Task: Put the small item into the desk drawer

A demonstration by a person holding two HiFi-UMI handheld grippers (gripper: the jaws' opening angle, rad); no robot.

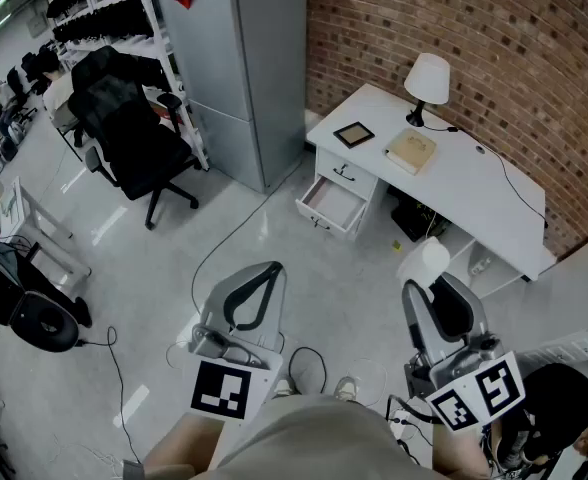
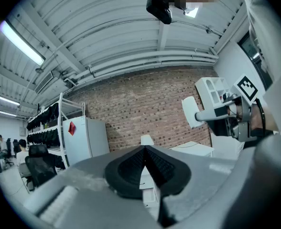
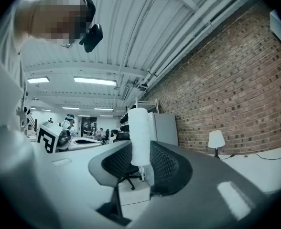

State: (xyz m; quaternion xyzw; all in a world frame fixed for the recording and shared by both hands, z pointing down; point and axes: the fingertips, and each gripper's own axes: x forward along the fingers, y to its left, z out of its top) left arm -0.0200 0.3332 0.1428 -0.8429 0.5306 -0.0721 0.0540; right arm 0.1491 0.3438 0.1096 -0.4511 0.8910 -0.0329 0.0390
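My right gripper [image 1: 426, 270] is held low at the right, shut on a small white roll-shaped item [image 1: 423, 260] that stands upright between its pads [image 3: 165, 168]. In the right gripper view the white item [image 3: 139, 135] sticks up above the jaws. My left gripper [image 1: 271, 271] hangs at the lower middle, shut and empty, its pads [image 2: 131, 166] meeting in a thin line. The white desk [image 1: 474, 193] stands ahead against the brick wall. Its drawer [image 1: 331, 206] is pulled out and looks empty. Both grippers are well short of the drawer, over the floor.
On the desk are a white lamp [image 1: 427, 80], a tan book [image 1: 411, 151] and a dark picture frame [image 1: 354, 134]. A grey cabinet [image 1: 244, 68] stands left of the desk, and a black office chair [image 1: 134, 138] further left. A black cable [image 1: 224, 248] runs across the floor.
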